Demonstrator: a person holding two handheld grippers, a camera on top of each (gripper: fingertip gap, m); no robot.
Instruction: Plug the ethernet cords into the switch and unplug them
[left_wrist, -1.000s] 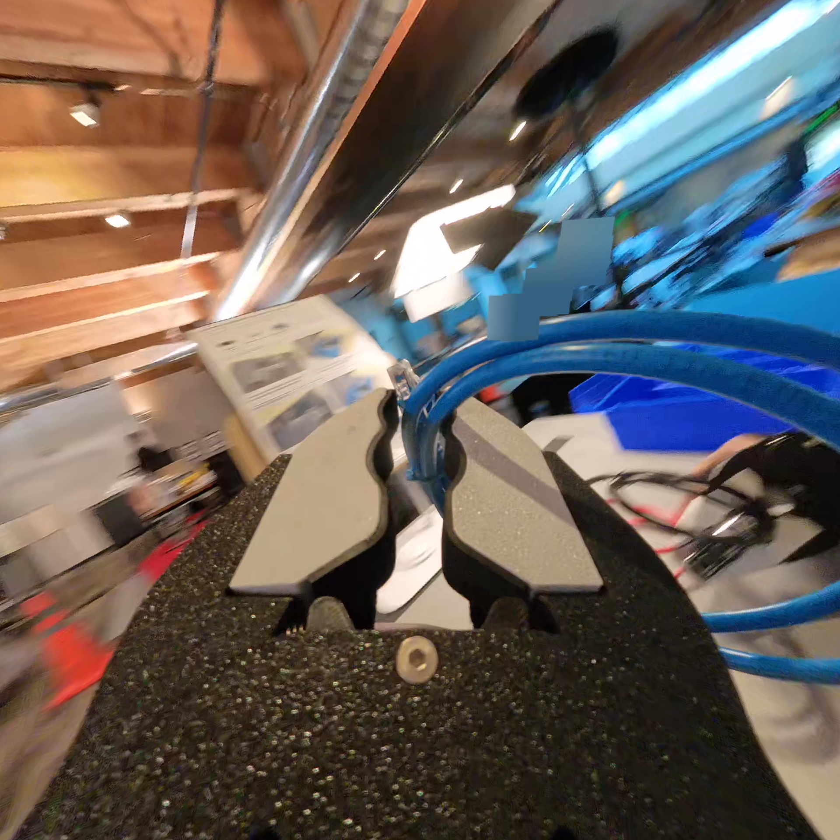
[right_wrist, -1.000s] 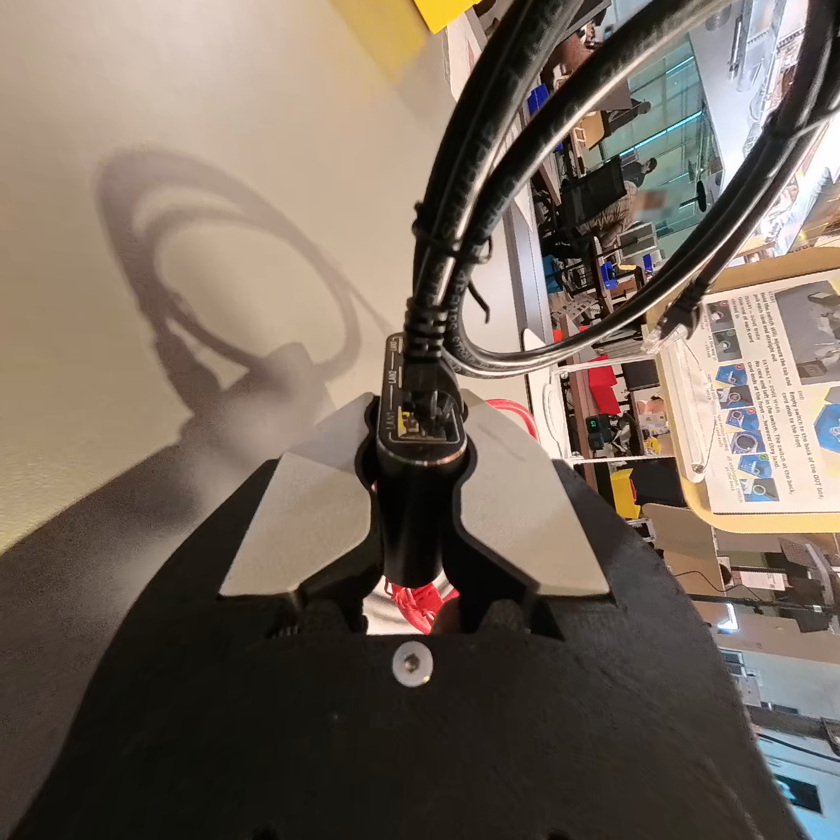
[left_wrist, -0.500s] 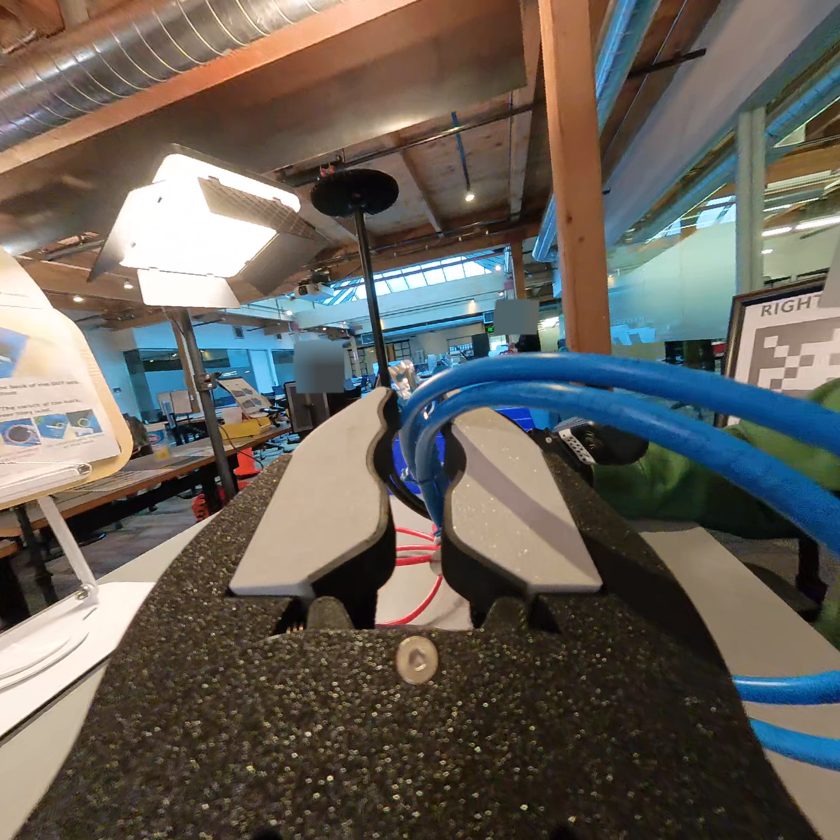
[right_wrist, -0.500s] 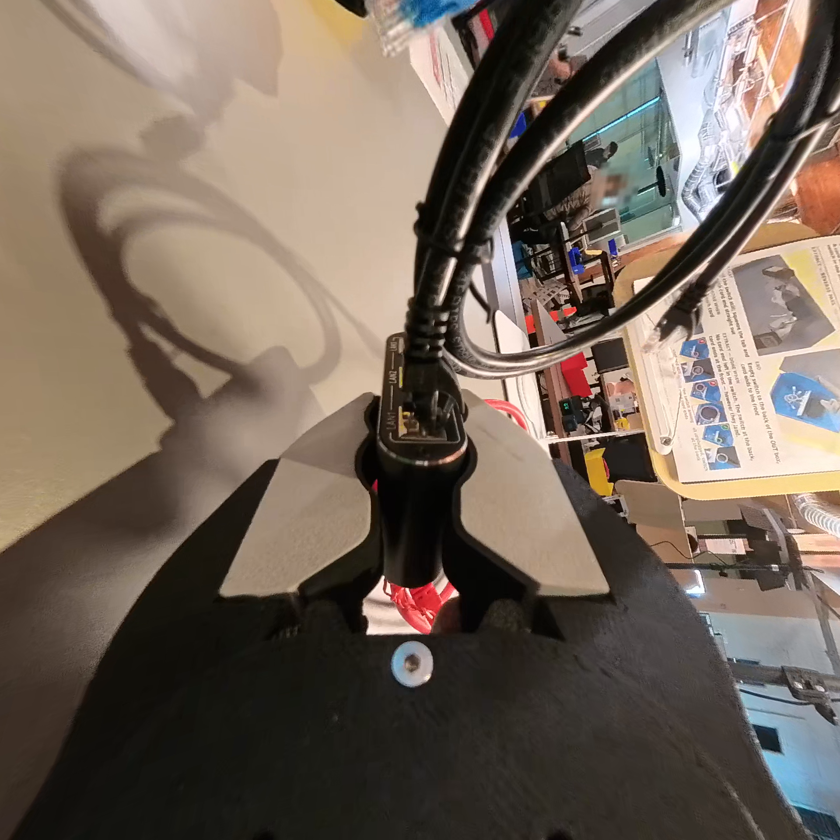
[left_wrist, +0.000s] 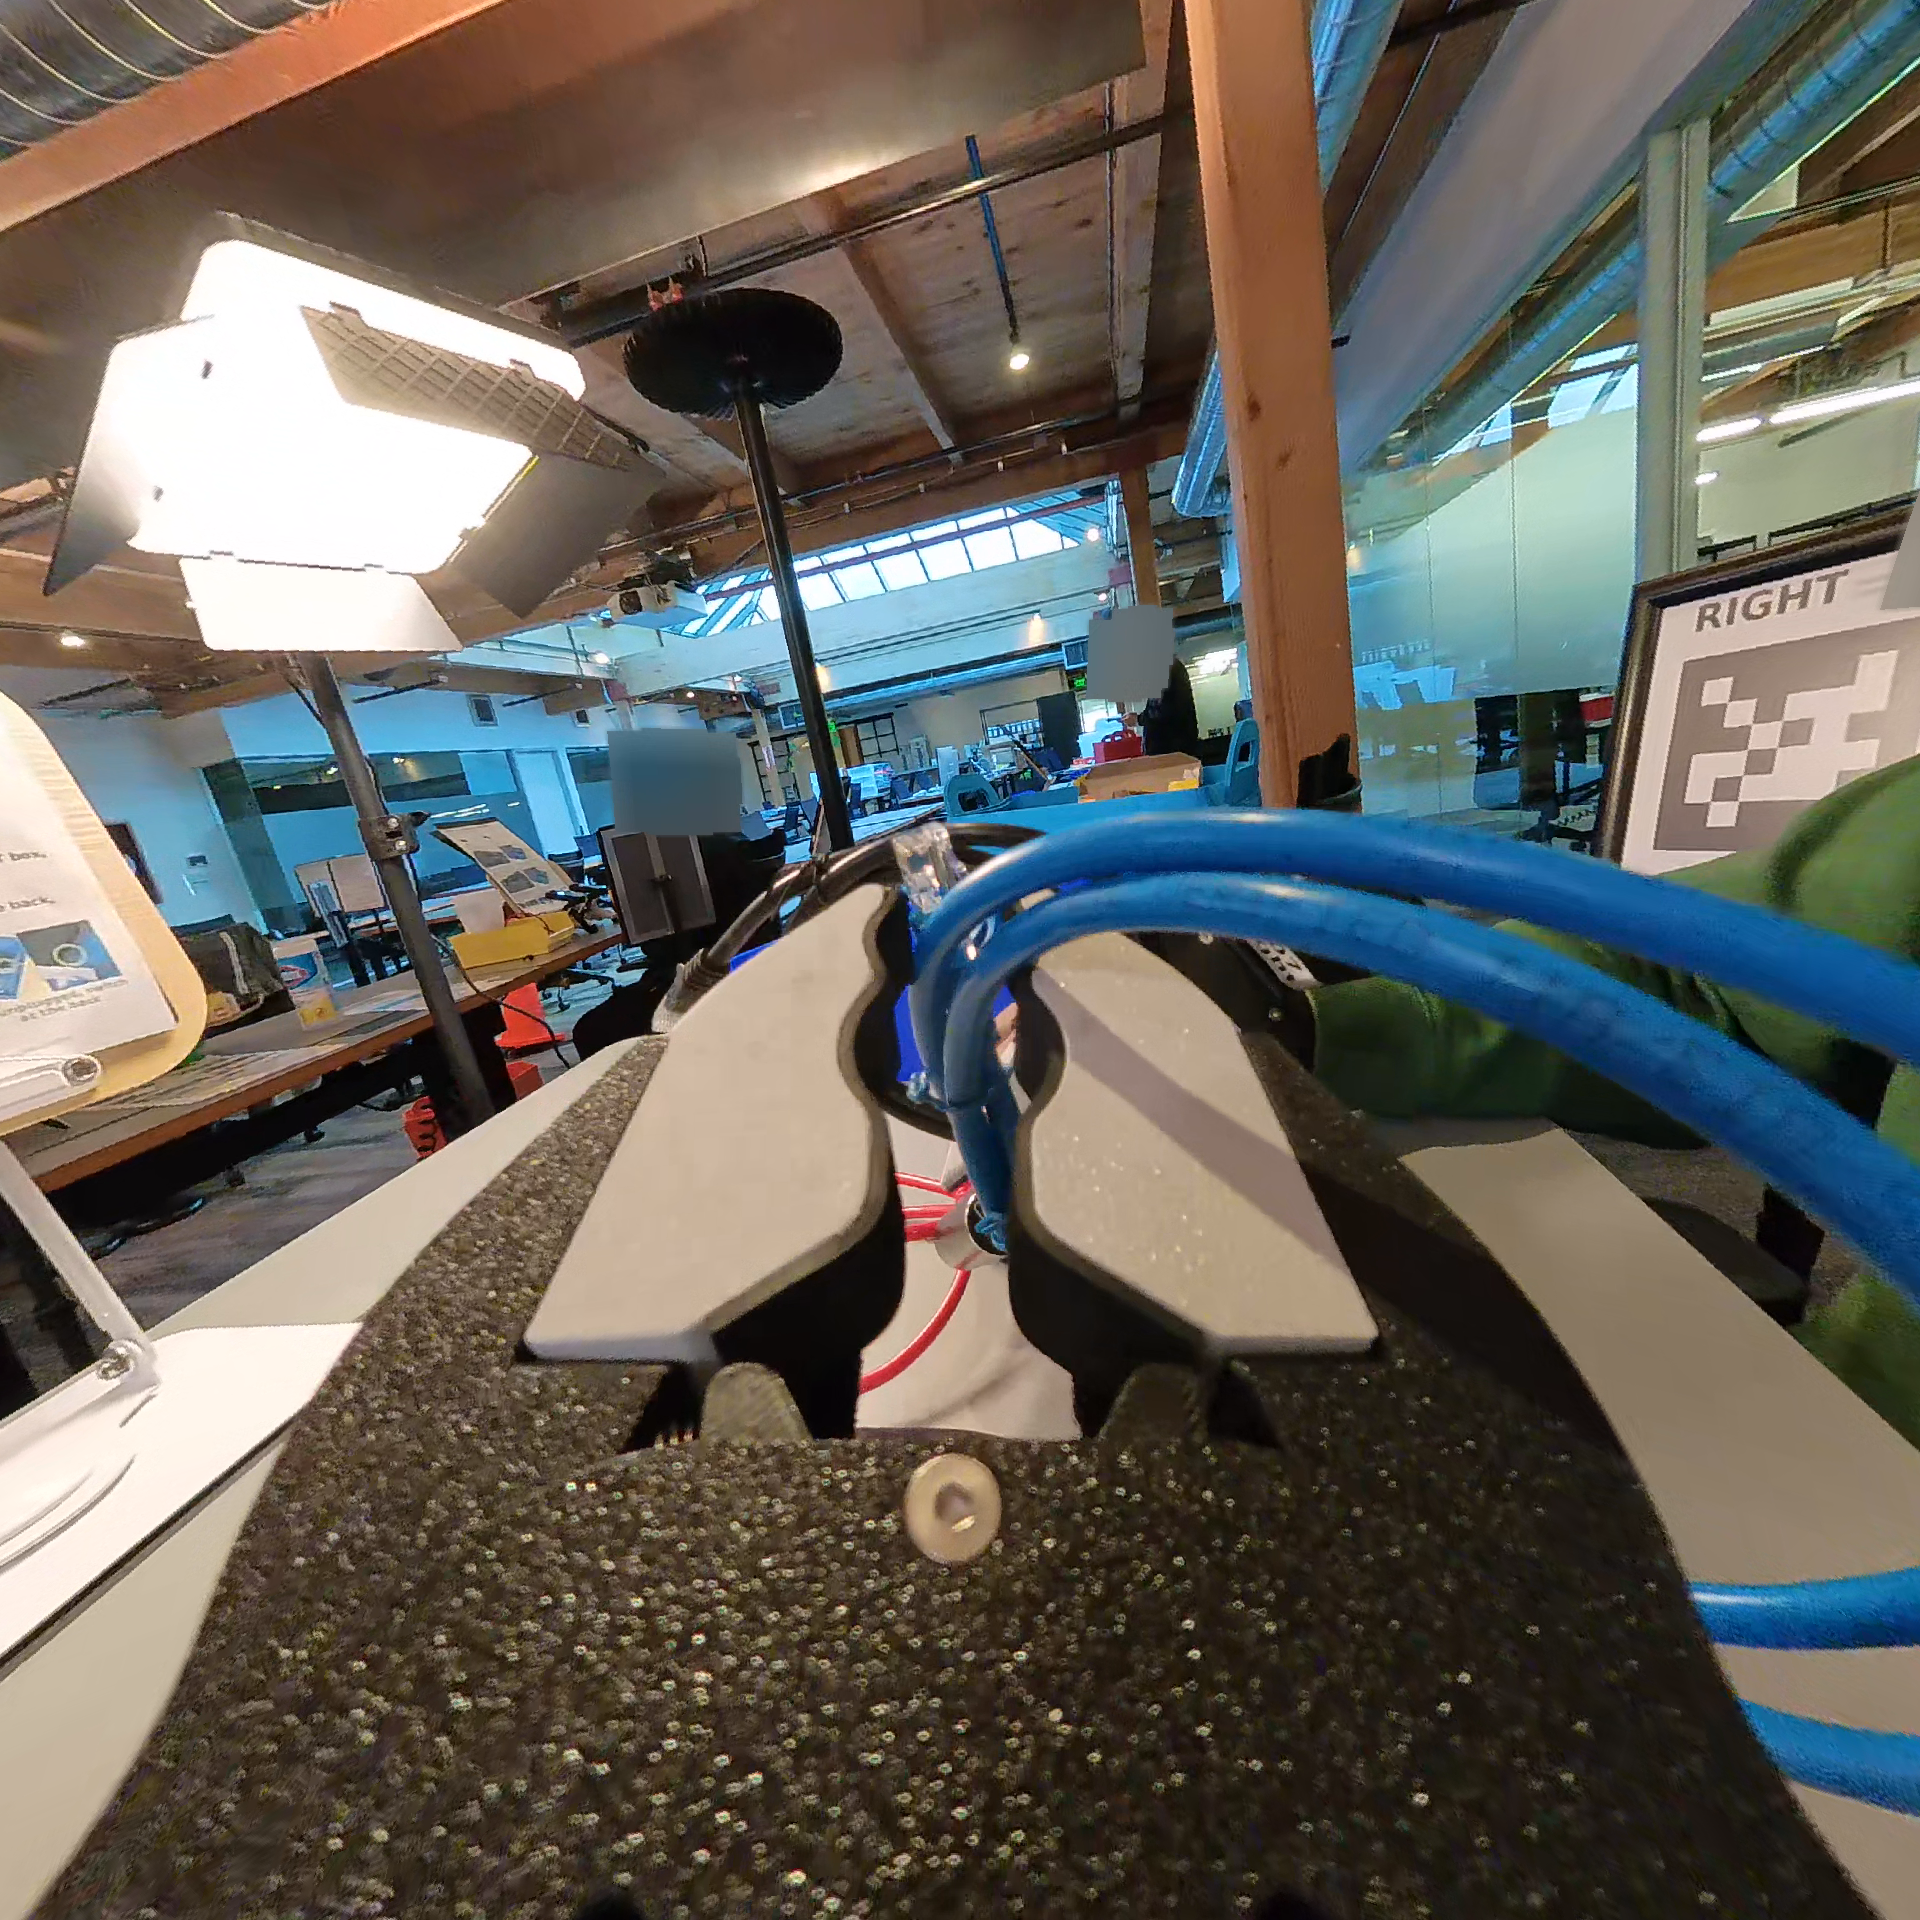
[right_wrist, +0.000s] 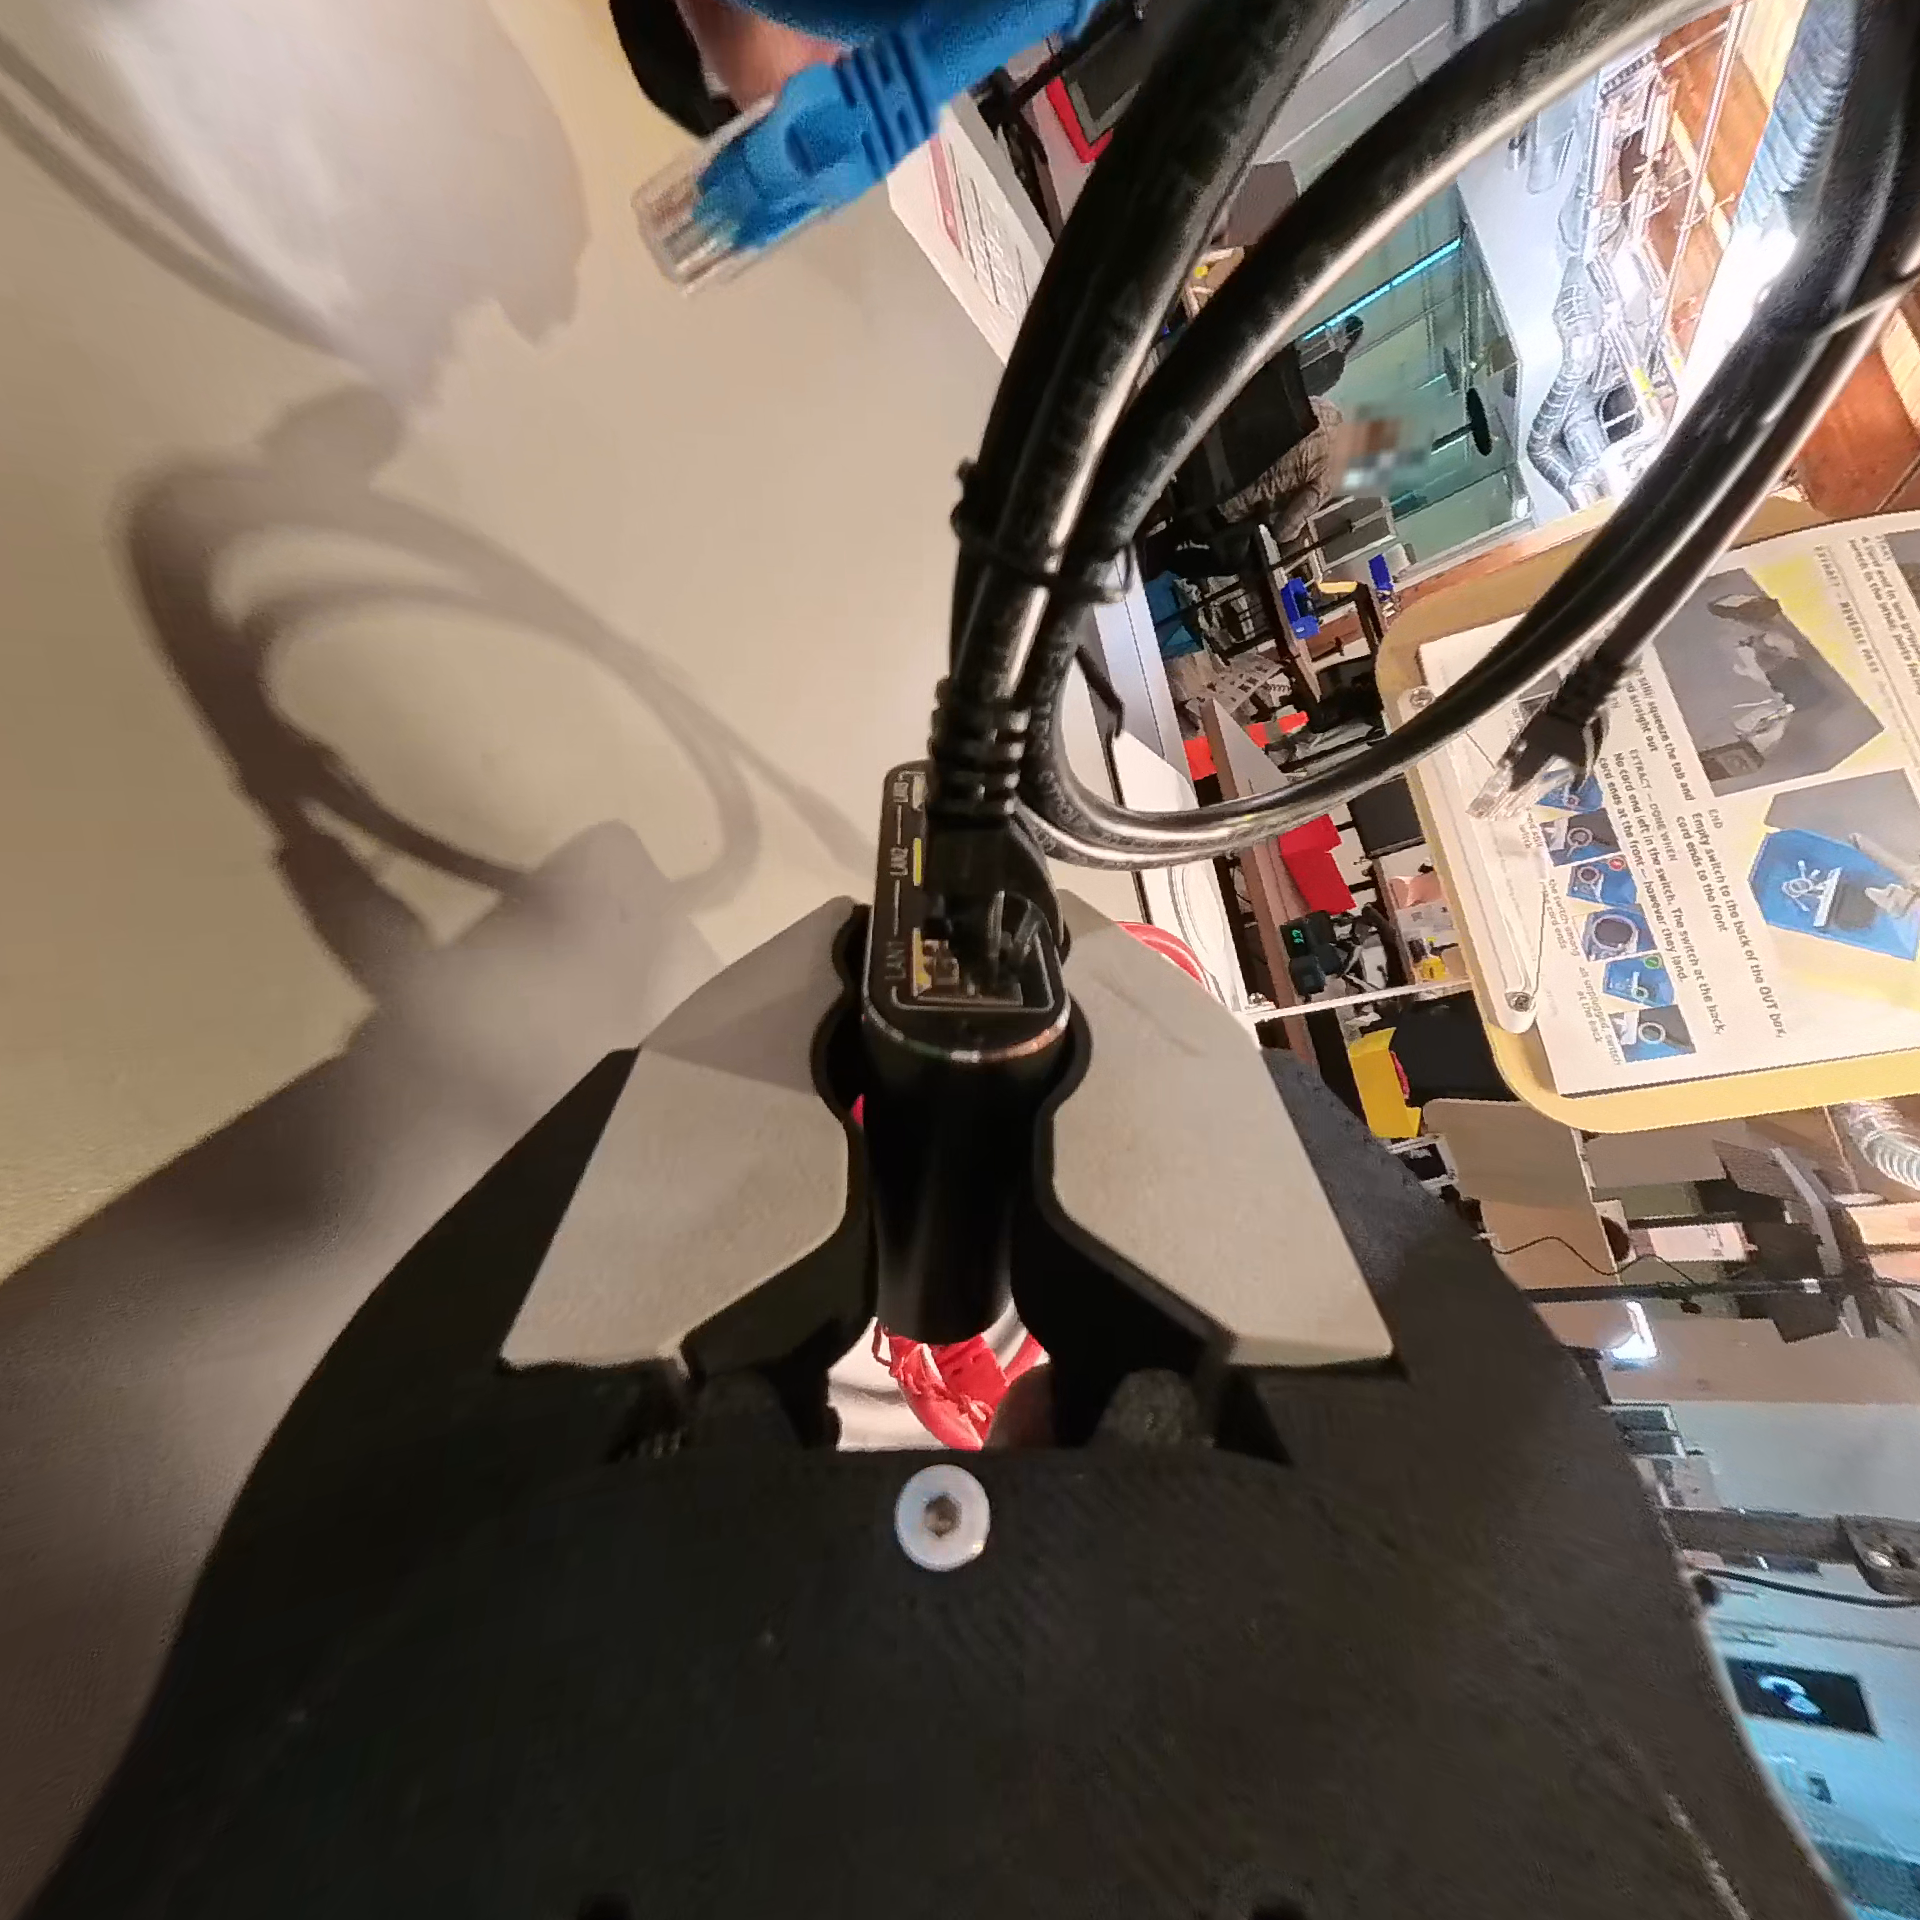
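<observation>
My right gripper (right_wrist: 961, 966) is shut on a small black switch (right_wrist: 951, 1122), held above the pale table. A black ethernet cord (right_wrist: 1039, 499) is plugged into the switch's port; its other clear plug (right_wrist: 1527, 774) hangs free at the right. My left gripper (left_wrist: 951, 997) is shut on a coiled blue ethernet cord (left_wrist: 1455, 935), with its clear plug (left_wrist: 923, 868) sticking out past the fingertips. In the right wrist view that blue plug (right_wrist: 758, 197) hangs above and left of the switch, apart from it. A red cord (right_wrist: 945, 1392) lies under the right gripper.
An instruction board on a clear stand (right_wrist: 1714, 831) stands at the table's far side, also at the left in the left wrist view (left_wrist: 73, 935). A lamp on a pole (left_wrist: 312, 436) stands beyond the table. A person's green sleeve (left_wrist: 1558, 1039) and a framed marker card (left_wrist: 1777, 727) are at the right. Some 15 centimetres of space lies between my two pairs of fingers.
My left gripper swung from pointing at the ceiling to level, and the blue plug came into the right wrist view and moved closer to the switch. The right gripper kept its hold.
</observation>
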